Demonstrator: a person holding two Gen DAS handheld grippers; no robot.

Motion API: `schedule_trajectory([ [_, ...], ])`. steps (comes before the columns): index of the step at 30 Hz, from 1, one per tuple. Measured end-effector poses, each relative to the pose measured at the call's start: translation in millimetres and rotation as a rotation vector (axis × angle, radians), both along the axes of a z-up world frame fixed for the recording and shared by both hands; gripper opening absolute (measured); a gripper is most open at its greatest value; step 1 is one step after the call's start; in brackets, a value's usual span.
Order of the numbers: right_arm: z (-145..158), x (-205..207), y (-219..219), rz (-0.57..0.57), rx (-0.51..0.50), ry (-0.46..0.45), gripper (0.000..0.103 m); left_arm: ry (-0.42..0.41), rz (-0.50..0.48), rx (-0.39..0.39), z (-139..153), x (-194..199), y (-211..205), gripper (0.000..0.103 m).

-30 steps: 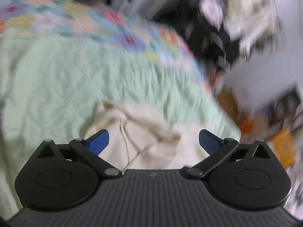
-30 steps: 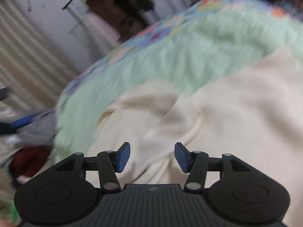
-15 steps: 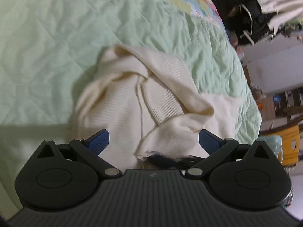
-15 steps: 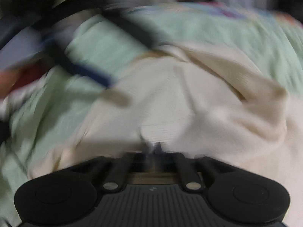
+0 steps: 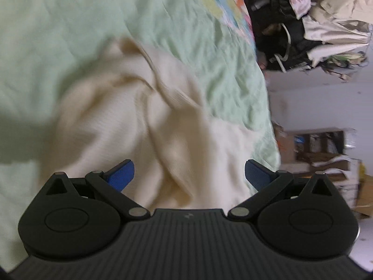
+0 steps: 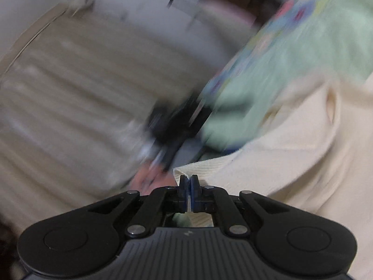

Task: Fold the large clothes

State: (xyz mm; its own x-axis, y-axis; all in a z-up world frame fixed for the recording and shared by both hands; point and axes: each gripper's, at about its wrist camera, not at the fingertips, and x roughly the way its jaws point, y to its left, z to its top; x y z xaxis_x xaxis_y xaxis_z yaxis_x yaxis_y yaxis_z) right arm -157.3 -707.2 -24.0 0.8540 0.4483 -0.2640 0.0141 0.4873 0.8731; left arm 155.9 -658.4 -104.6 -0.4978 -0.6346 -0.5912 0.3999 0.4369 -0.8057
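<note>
A cream knit sweater (image 5: 144,126) lies crumpled on a pale green quilt (image 5: 58,35) on a bed. My left gripper (image 5: 187,177) is open and empty, hovering just above the sweater's near part, its blue pads wide apart. My right gripper (image 6: 188,185) is shut on a ribbed edge of the sweater (image 6: 291,161), which stretches away to the right over the quilt (image 6: 291,70). The right wrist view is blurred by motion.
The quilt has a patchwork border (image 5: 223,7) at the bed's far edge. Piled clothes and bags (image 5: 314,18) sit beyond the bed on the right, with shelves (image 5: 326,149) below. A pale ribbed curtain or wall (image 6: 81,93) fills the left of the right wrist view.
My right gripper closed on the sweater's edge and swung left, lifting it. My left gripper came in closer over the sweater and stayed open.
</note>
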Motion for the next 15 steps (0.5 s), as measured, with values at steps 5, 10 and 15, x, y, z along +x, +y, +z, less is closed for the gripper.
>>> schedule_trajectory([
  [5, -24, 10, 25, 0.130, -0.120, 0.240, 0.017, -0.048, 0.019, 0.030, -16, -11, -13, 0.103],
  [10, -8, -2, -7, -0.068, -0.121, 0.218, 0.049, -0.091, 0.116, -0.014, -19, 3, -6, 0.103],
  [15, -6, 15, -47, -0.332, -0.320, 0.280, 0.049, -0.204, 0.166, -0.094, -6, 14, 2, 0.103],
])
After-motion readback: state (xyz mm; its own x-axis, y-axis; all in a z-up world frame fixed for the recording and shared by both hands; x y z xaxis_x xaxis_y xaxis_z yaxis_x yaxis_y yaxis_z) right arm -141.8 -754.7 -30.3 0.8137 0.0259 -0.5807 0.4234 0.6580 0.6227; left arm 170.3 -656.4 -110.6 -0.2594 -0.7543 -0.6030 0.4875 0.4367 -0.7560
